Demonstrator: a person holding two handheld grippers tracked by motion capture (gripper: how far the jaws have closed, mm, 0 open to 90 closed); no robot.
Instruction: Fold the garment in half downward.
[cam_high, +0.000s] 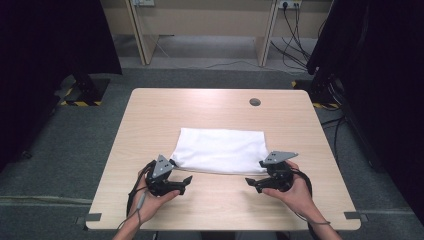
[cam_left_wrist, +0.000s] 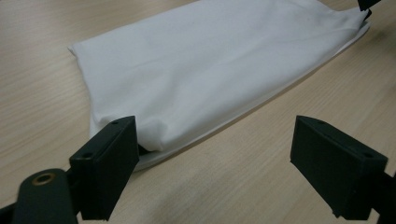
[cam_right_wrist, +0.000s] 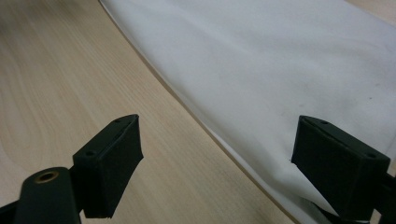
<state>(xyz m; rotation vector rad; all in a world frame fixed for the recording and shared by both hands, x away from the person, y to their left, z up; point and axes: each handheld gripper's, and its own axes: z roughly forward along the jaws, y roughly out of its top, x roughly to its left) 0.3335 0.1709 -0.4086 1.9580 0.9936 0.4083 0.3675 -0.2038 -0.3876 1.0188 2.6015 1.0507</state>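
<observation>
A folded white cloth (cam_high: 220, 150) lies flat in the middle of the light wooden table (cam_high: 200, 105). My left gripper (cam_high: 181, 172) sits at the cloth's near left corner, jaws open and pointing right. In the left gripper view the cloth (cam_left_wrist: 210, 65) stretches away, and one open jaw of that gripper (cam_left_wrist: 215, 140) rests against the corner's edge. My right gripper (cam_high: 255, 173) is at the near right corner, open and pointing left. In the right gripper view the cloth (cam_right_wrist: 280, 60) runs under one jaw of that gripper (cam_right_wrist: 219, 135), while the other jaw is over bare wood.
A round cable port (cam_high: 255, 102) sits in the table's far right part. Bare wood surrounds the cloth on all sides. Beyond the table are grey carpet, dark curtains, black stand bases (cam_high: 85, 92) and loose cables (cam_high: 295, 50).
</observation>
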